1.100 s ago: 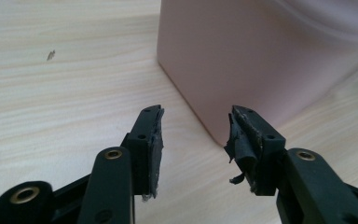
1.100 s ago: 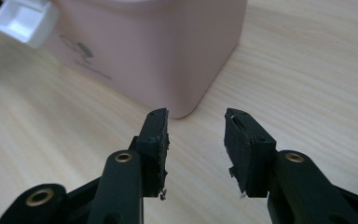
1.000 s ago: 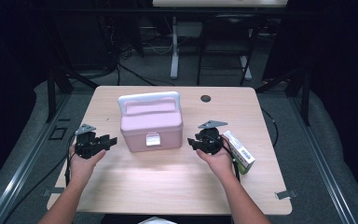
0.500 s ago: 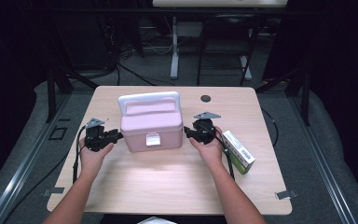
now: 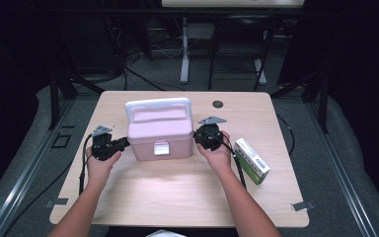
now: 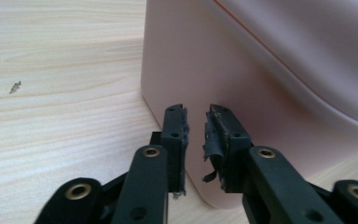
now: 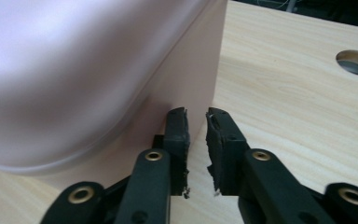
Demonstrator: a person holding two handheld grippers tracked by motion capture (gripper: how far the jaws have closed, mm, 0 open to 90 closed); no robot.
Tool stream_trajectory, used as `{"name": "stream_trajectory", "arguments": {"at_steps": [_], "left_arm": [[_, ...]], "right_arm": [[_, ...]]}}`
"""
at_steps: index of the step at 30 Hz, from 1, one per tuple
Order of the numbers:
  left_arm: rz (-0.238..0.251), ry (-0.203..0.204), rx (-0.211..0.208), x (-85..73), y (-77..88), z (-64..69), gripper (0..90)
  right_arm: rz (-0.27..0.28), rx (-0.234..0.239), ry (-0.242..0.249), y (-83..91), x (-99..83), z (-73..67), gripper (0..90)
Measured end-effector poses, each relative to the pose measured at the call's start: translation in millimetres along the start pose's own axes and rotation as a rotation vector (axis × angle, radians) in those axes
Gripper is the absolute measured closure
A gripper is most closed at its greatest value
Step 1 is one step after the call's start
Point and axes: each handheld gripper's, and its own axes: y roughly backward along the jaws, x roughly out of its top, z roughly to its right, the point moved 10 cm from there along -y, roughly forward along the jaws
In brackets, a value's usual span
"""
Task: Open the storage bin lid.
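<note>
You bracket the pale pink plastic carry box with its white fold-down handle [image 5: 159, 128], which stands upright near the middle of the light wooden table [image 5: 177, 192], slightly toward the far edge, its front latch facing you. Your left gripper [image 5: 123, 143] meets the box's left end wall and your right gripper [image 5: 201, 138] its right end wall, a placement that looks meant to steady or slide the box from both sides at once. Both sets of jaws have just been closing and now stand narrow, a slim gap between the pads and nothing caught in it; in each gripper view the tips sit at the box's lower wall. The lid is down, so its contents cannot be told. A white and green cardboard carton [image 5: 251, 160] lies flat near the right edge, and a round grommet hole [image 5: 218, 104] marks the far edge.
</note>
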Motion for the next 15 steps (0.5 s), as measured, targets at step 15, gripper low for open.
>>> {"name": "stream_trajectory", "arguments": {"at_steps": [15], "left_arm": [[-0.036, -0.066, 0.029, -6.6, 9.9, 12.3, 89.1]], "right_arm": [[0.036, -0.029, 0.01, 14.1, -11.8, -16.2, 89.8]]}}
